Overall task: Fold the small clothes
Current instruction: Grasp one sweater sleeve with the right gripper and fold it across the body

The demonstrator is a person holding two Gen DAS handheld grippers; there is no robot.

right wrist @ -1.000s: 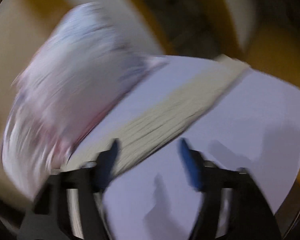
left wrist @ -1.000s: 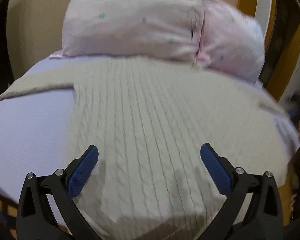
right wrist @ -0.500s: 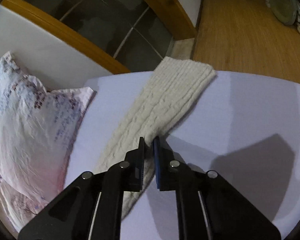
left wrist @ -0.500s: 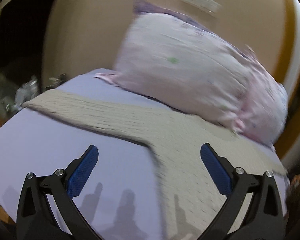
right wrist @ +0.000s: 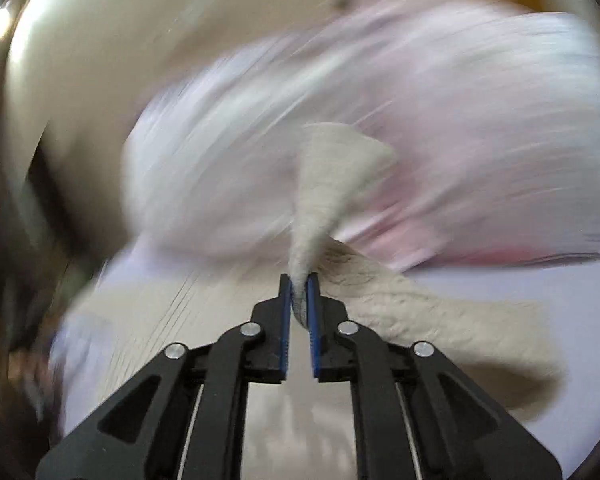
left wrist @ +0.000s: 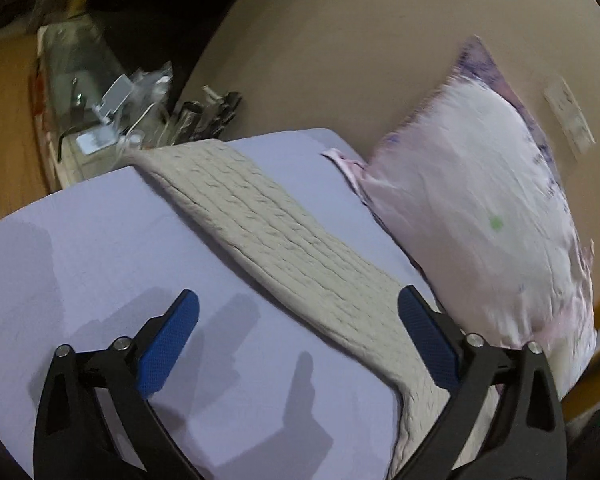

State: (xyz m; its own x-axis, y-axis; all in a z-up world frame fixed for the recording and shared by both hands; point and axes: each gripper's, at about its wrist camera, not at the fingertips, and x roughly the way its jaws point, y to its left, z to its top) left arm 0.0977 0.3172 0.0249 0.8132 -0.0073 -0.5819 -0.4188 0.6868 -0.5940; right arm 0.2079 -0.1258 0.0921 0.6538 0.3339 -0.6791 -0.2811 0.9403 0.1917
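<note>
A cream cable-knit sweater lies on a lilac bed sheet [left wrist: 80, 264]. In the left wrist view its left sleeve [left wrist: 260, 224] runs flat from far left toward the near right. My left gripper [left wrist: 300, 344] is open and empty, hovering above the sheet and the sleeve's near part. In the right wrist view my right gripper [right wrist: 299, 296] is shut on the other sleeve [right wrist: 328, 176], whose cuff end stands lifted above the jaws. The sweater body [right wrist: 420, 312] lies below. This view is motion-blurred.
A pink-white patterned pillow [left wrist: 480, 208] lies against the beige wall at the bed's far side; it also shows blurred in the right wrist view [right wrist: 440, 112]. A cluttered side table with a clear container [left wrist: 96, 112] stands beyond the bed's far left edge.
My right gripper, shut on the right sleeve, has lifted it and swung it toward the pillow and sweater body. My left gripper has swung left along the left sleeve, still open.
</note>
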